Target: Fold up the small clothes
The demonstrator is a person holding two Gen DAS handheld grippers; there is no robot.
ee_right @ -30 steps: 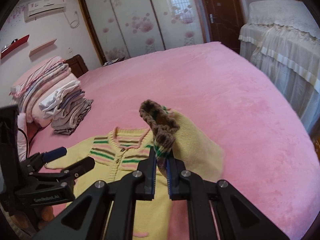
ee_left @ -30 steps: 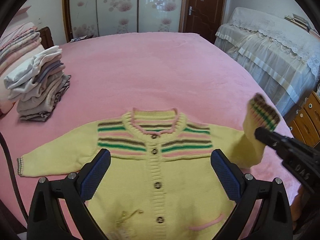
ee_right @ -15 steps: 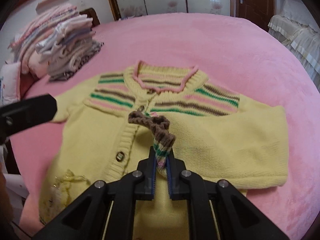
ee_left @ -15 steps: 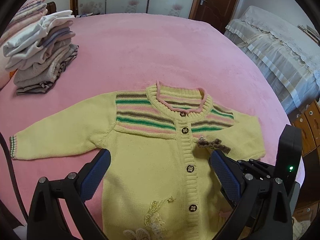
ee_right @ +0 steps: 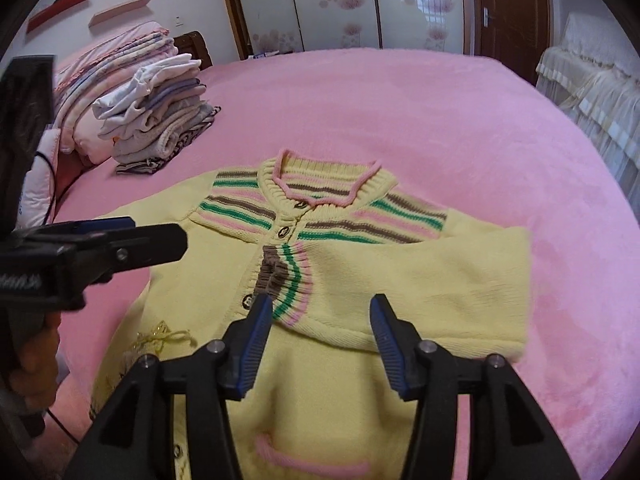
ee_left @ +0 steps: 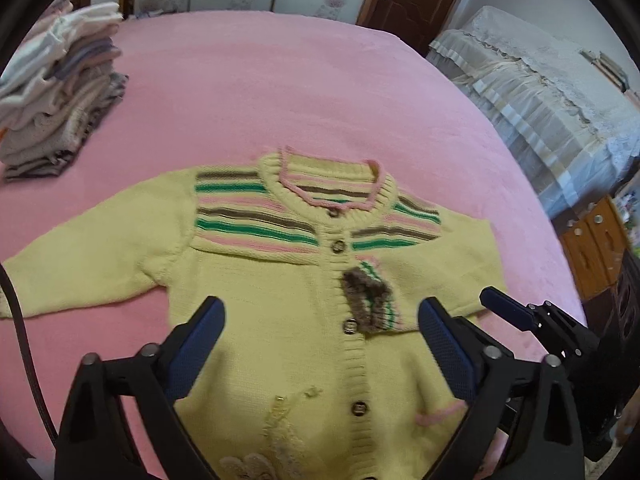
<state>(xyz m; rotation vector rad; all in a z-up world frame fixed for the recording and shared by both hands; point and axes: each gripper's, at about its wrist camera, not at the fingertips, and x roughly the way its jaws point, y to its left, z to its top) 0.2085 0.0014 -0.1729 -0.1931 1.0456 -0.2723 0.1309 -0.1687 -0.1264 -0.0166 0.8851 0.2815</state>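
Lay flat on the pink plush bedspread (ee_left: 320, 92) — a small yellow knit cardigan (ee_left: 256, 320), front up and buttoned, ribbed placket down the middle, brown, green and pink stripes across the yoke, pink rolled edge at the round collar. Had one sleeve (ee_right: 420, 280) folded across the chest, its ribbed striped cuff (ee_right: 286, 280) resting by the buttons; the other sleeve stretched out flat on the bed. Hovered low above the hem, left gripper (ee_left: 320, 344) spread wide and empty, blue textured pads apart. Hung over the folded sleeve, right gripper (ee_right: 316, 340) likewise released, jaws parted and gripping nothing. Sat at the bed's far corner — a stack (ee_right: 156, 120) of soft folded garments.
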